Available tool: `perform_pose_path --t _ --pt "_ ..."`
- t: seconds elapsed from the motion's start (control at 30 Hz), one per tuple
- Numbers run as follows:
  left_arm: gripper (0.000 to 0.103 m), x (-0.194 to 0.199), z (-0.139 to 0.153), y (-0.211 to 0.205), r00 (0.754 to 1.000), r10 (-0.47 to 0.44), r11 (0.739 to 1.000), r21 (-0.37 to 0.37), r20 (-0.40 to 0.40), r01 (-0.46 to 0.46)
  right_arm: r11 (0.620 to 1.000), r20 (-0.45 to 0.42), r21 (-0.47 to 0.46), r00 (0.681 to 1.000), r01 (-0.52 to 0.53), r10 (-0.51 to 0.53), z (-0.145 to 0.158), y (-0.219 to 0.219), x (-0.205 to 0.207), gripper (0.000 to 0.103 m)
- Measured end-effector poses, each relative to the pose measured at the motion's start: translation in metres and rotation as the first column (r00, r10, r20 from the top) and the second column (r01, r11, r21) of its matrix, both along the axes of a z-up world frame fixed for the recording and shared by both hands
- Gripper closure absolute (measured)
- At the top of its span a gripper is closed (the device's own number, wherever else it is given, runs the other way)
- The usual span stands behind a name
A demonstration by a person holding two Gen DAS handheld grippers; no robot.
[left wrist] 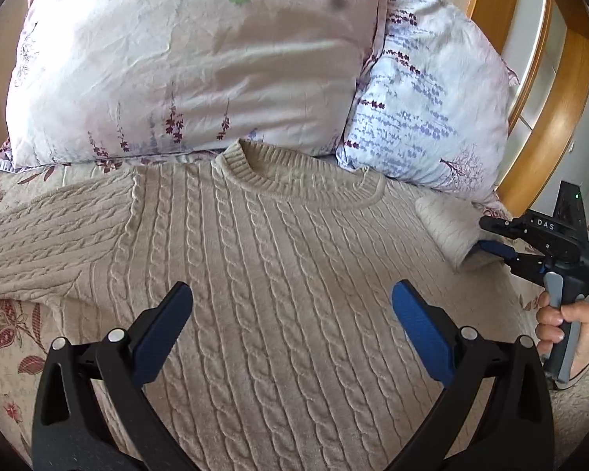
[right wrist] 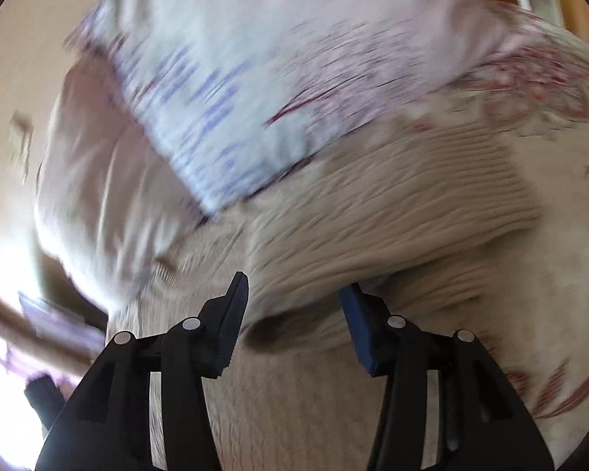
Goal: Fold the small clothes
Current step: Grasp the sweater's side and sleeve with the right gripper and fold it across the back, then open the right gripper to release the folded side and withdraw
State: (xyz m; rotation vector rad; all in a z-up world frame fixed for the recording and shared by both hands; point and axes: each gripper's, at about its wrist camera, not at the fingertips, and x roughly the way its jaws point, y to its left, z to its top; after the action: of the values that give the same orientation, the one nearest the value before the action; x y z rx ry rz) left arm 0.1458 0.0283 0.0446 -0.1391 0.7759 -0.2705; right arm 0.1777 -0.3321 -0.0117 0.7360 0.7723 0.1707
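A beige cable-knit sweater [left wrist: 278, 259] lies flat on the bed, collar toward the pillows, one sleeve stretched out to the left. My left gripper [left wrist: 292, 306] is open and empty, hovering over the sweater's chest. My right gripper [left wrist: 487, 247] is at the sweater's right side, at the cuff of the right sleeve [left wrist: 447, 231], which is lifted and folded inward. In the blurred right wrist view the right gripper [right wrist: 294, 294] has its fingers apart with the ribbed sleeve cuff [right wrist: 392, 212] between and ahead of them; whether it grips the cuff is unclear.
Two floral pillows [left wrist: 192, 59] [left wrist: 424, 110] stand behind the collar. A floral bedspread [left wrist: 8, 325] covers the bed. A wooden headboard frame [left wrist: 546, 117] curves at the right.
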Motion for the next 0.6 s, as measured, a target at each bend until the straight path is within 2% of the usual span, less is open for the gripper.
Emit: perform_pose_path --t 0.07,0.1,0.17,0.27,0.4,0.47,0.53,0.57,0.6 --pt "0.002 0.001 0.000 0.001 1.000 0.003 1.000 0.003 0.003 -0.003 0.997 -0.017 -0.006 0.997 0.075 -0.075 -0.003 -0.012 0.001 0.055" --pt "0.002 0.001 0.001 0.002 1.000 0.004 1.000 0.000 0.005 -0.004 0.995 -0.021 -0.023 0.995 0.100 -0.100 -0.003 -0.014 0.004 0.066" --pt "0.002 0.001 0.000 0.005 1.000 -0.004 1.000 -0.027 0.007 0.004 0.980 -0.018 -0.130 0.988 0.151 -0.155 0.003 -0.017 0.007 0.082" --pt "0.002 0.002 -0.002 0.018 1.000 -0.024 0.989 -0.146 0.002 0.024 0.943 0.058 -0.294 0.988 0.156 -0.145 0.024 0.002 0.011 0.091" --pt "0.002 0.005 -0.002 0.027 0.999 -0.034 0.970 -0.241 -0.009 0.031 0.928 0.186 -0.371 0.982 0.042 0.029 0.060 0.056 0.008 0.092" --pt "0.002 0.006 -0.001 0.031 0.999 -0.037 0.956 -0.292 -0.013 0.032 0.914 0.233 -0.399 0.957 -0.066 0.170 0.074 0.095 0.005 0.093" --pt "0.002 0.009 -0.003 0.036 0.998 -0.044 0.934 -0.357 -0.034 0.029 0.892 0.211 -0.394 0.923 -0.222 0.323 0.075 0.134 0.011 0.092" --pt "0.002 0.011 -0.006 0.038 0.997 -0.048 0.921 -0.390 -0.054 0.024 0.875 0.185 -0.383 0.904 -0.295 0.386 0.073 0.149 0.014 0.087" --pt "0.002 0.013 -0.009 0.038 0.996 -0.051 0.912 -0.410 -0.073 0.016 0.849 0.142 -0.362 0.878 -0.384 0.457 0.064 0.166 0.015 0.070"
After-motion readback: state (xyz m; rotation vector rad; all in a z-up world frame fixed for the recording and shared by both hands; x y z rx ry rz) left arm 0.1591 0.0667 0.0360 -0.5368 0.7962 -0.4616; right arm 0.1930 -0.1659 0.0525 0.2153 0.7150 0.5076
